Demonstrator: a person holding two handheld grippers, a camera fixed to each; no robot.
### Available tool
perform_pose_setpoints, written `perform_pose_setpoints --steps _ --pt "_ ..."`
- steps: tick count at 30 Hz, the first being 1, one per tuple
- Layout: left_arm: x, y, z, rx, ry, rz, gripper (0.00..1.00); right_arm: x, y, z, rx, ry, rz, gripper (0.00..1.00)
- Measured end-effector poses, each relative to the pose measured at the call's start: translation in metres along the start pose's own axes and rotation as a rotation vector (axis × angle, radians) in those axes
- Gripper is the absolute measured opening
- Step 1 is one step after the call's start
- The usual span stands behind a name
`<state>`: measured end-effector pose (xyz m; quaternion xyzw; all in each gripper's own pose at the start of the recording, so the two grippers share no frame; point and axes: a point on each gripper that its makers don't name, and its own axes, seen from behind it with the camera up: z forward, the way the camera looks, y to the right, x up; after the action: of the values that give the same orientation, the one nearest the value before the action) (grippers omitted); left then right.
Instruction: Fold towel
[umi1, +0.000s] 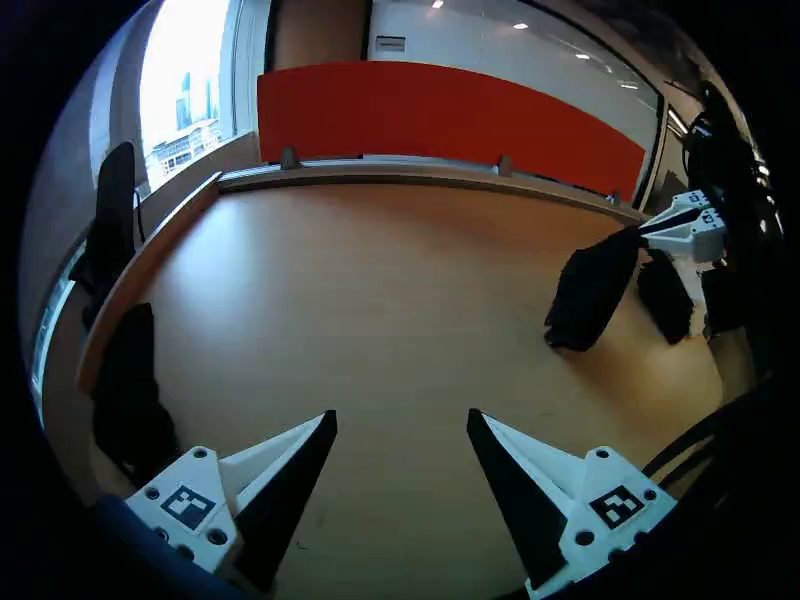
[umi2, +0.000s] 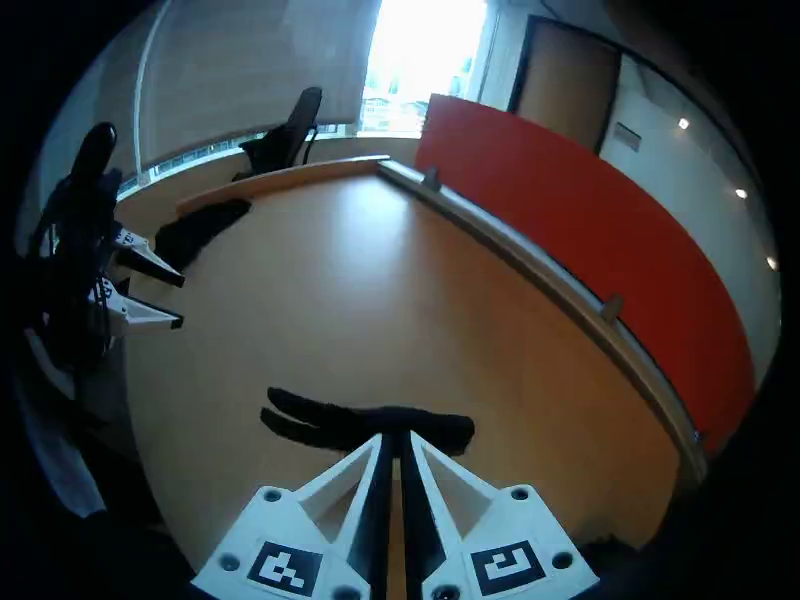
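Over wooden desk (umi1: 380, 300), black towel (umi1: 590, 290) hangs bunched from right hand-held gripper (umi2: 398, 440).

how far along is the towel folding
Barely started. Done: no fold visible. In hand: the right gripper is shut on the black cloth towel, which hangs bunched over the light wooden table. Left: the open left gripper holds nothing, so every fold remains.

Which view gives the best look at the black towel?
The left gripper view: the towel hangs from the right gripper, its whole length in sight against the wooden table. In the right gripper view the towel is a bunched dark strip across that gripper's closed fingertips.
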<state>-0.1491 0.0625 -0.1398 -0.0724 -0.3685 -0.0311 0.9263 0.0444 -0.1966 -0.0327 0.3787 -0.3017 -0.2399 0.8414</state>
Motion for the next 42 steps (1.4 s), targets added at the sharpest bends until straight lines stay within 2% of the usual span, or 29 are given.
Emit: perform_pose_setpoints --steps 6,18,24,42 --pt "0.006 0.002 0.0 -0.01 0.014 0.0 0.97 0.01 0.013 -0.011 -0.026 0.015 0.011 0.05" --pt "0.008 0.006 -0.001 -0.02 0.013 0.018 0.97 -0.004 0.049 -0.029 -0.06 0.005 0.058 0.05" --pt "0.01 0.009 -0.001 -0.02 0.012 0.025 0.97 -0.012 0.076 -0.042 -0.079 0.002 0.091 0.05" --pt "0.011 0.021 0.003 -0.014 -0.001 0.032 0.97 -0.058 0.177 -0.077 -0.173 -0.06 0.144 0.05"
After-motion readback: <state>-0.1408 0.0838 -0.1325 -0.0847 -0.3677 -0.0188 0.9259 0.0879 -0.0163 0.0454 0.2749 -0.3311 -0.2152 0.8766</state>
